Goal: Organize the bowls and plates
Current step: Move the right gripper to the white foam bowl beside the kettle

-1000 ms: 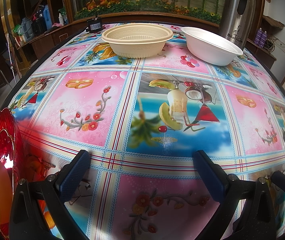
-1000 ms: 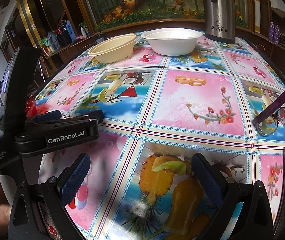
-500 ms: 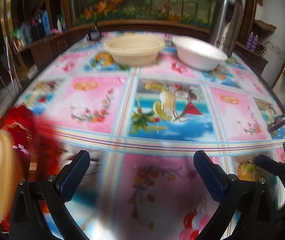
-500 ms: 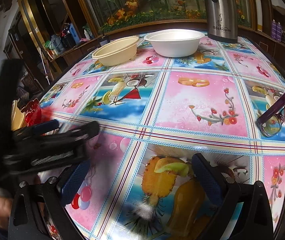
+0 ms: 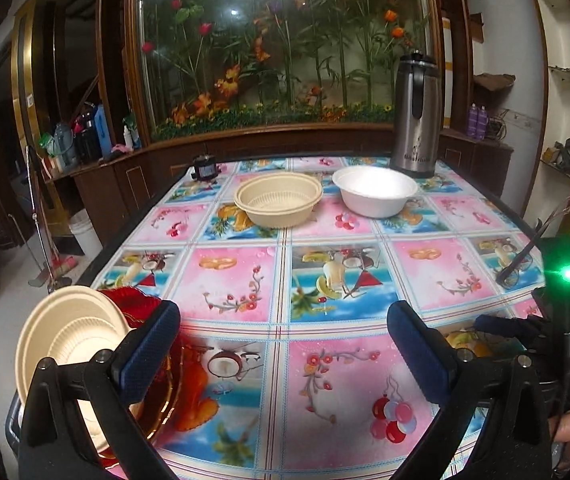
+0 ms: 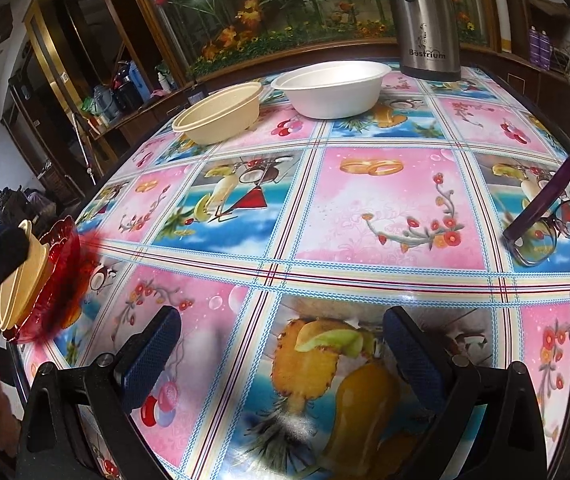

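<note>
A beige bowl and a white bowl sit side by side at the far end of the table. At the near left edge a cream plate and a red glass plate stand on edge, close together. My left gripper hangs open above the tablecloth, its left finger in front of those plates and nothing between the fingers. My right gripper is open low over the near edge, also with nothing in it. Its view shows the beige bowl, white bowl and both plates.
A steel thermos stands behind the white bowl. Purple glasses lie near the right edge. A small black device sits at the far left corner. The patterned tablecloth covers the table; cabinets and a plant display lie beyond.
My left gripper has risen and pulled back, so the standing plates now show beside its left finger. It has left the middle-left of the right wrist view. The right gripper barely moved.
</note>
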Demonstrator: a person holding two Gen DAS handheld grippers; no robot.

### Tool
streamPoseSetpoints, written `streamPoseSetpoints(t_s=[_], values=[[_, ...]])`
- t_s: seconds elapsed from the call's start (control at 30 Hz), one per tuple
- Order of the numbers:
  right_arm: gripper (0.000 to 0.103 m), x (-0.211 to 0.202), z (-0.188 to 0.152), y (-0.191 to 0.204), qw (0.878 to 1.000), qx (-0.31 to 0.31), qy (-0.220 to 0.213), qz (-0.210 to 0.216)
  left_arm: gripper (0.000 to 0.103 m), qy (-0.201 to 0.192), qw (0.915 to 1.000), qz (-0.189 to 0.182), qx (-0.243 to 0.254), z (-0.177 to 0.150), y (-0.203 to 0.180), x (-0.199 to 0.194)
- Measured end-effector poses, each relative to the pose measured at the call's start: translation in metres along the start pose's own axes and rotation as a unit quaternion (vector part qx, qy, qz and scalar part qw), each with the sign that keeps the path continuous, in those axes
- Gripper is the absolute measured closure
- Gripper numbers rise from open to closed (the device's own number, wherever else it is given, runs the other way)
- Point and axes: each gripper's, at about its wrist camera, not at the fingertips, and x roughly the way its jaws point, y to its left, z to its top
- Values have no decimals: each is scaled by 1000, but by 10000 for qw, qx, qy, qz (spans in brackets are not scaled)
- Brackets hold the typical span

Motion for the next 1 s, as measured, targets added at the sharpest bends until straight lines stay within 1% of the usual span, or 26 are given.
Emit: streamPoseSetpoints(t_s=[0.13, 0.23, 0.3, 0.47, 0.57, 0.67, 0.77, 0.83, 0.93, 1.0], values=[[5, -1, -1, 2, 9997, -6, 33, -233, 0, -144, 9999, 64, 64, 2, 1, -8], [11, -3, 0, 3, 9998, 81, 136, -140, 0, -181, 9998, 47, 58, 4, 3, -11], [16, -6, 4, 6, 9997, 90, 180, -163, 0, -188, 9998, 56, 51, 7, 4, -11], [17, -21, 26, 11, 9997, 124, 104, -188, 0, -188, 9997, 114, 61, 12, 7, -10], [17, -24, 44, 7, 9993, 328, 170, -102, 0, -111, 9999, 29, 30, 17, 9, -6], [17, -23, 68, -2, 9975, 652, 291, -1, 0, 158, 9993, -317, -149, 28, 13, 3], [17, -20, 97, -12, 9950, 918, 378, 56, 0, 418, 9964, -667, -311, 43, 14, 15], [23, -17, 117, -17, 9941, 1023, 365, -25, 0, 648, 9928, -898, -458, 54, 15, 28], [26, -6, 143, -27, 9922, 1166, 408, -148, 0, 859, 9890, -1002, -669, 63, 18, 47], [27, 6, 158, -34, 9906, 1273, 439, -237, 0, 1022, 9871, -978, -755, 64, 19, 61]])
